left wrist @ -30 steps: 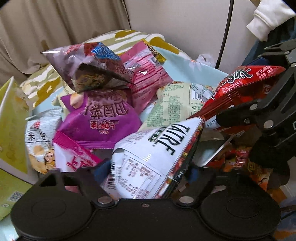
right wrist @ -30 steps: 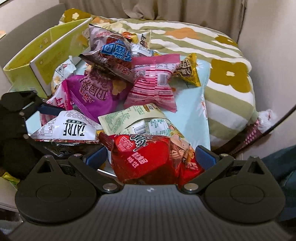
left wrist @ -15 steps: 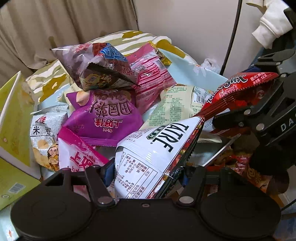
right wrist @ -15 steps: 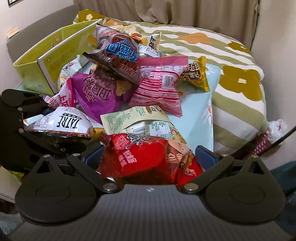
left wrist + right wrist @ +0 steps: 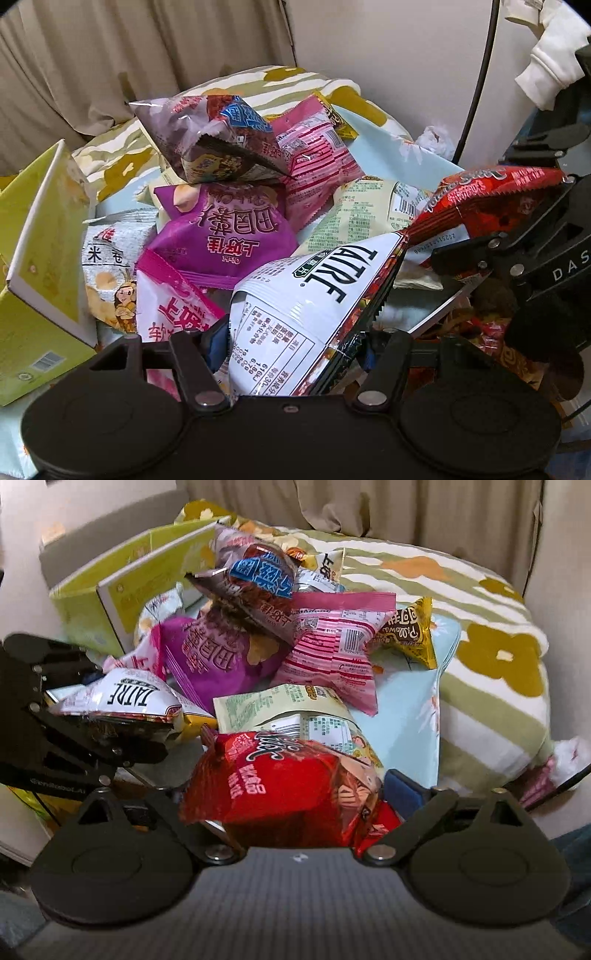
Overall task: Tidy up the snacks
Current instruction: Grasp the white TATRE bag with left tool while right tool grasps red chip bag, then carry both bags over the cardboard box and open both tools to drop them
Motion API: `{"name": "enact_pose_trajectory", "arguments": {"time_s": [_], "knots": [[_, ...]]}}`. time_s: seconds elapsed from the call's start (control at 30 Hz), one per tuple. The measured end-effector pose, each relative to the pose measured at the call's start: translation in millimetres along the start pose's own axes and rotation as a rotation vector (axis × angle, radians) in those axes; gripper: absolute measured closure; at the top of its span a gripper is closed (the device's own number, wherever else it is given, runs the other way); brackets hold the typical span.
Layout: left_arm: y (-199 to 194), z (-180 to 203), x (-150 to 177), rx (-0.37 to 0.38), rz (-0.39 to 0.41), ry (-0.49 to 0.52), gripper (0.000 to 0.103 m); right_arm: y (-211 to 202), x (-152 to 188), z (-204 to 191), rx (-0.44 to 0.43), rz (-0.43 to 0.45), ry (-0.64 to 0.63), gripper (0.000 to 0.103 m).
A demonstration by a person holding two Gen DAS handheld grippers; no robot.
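Now: left claw (image 5: 291, 343) clamped on white snack bag (image 5: 295, 295), held up just in front of the snack pile (image 5: 229, 206). Right claw (image 5: 291, 805) closed around red snack bag (image 5: 280, 775), likewise lifted, beside the white one. Behind both, heaped on the bed's pale blue sheet (image 5: 410, 716): purple bag (image 5: 210, 661), pink striped bag (image 5: 332, 650), pale green bag (image 5: 280, 705). Left of the heap, open yellow-green box (image 5: 122, 587).

White bag (image 5: 295, 314), black lettering; red bag (image 5: 280, 779); purple bag (image 5: 225, 236); pink striped bag (image 5: 332, 653); yellow-green box (image 5: 110, 590); olive-and-white striped quilt (image 5: 491, 672), ochre flowers.
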State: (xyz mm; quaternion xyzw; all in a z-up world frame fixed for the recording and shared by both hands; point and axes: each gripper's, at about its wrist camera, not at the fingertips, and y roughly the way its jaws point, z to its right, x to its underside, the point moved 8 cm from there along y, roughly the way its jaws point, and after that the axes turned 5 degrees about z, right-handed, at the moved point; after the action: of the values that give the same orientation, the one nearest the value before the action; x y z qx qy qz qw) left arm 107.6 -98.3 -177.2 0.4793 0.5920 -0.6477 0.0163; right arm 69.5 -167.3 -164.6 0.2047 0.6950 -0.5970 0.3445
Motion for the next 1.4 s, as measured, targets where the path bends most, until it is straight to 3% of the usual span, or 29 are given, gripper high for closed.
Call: {"name": "enact_pose_trajectory", "arguments": {"time_s": [0.27,0.5,0.77,1.1,1.4], "knots": [[-20,2,-9,-0.015,0.035,-0.024,0.035,-15,-4,1,-0.021,0.030,0.061,0.017],[-56,0,-31,-0.037,0.115,-0.054,0.036,-43,-26,3,-0.033,0.075,0.104,0.017],[-97,-30,-54,-0.108,0.204,-0.112,0.036,-74,-80,-15,-0.090,0.168,0.084,0.017],[-130,-143,-67,-0.270,0.285,-0.173,0.036,-66,-168,-72,-0.153,0.259,0.011,0.017],[-117,-276,-75,-0.350,0.259,-0.202,0.036,2,-264,-147,-0.181,0.294,0.052,0.017]]}}
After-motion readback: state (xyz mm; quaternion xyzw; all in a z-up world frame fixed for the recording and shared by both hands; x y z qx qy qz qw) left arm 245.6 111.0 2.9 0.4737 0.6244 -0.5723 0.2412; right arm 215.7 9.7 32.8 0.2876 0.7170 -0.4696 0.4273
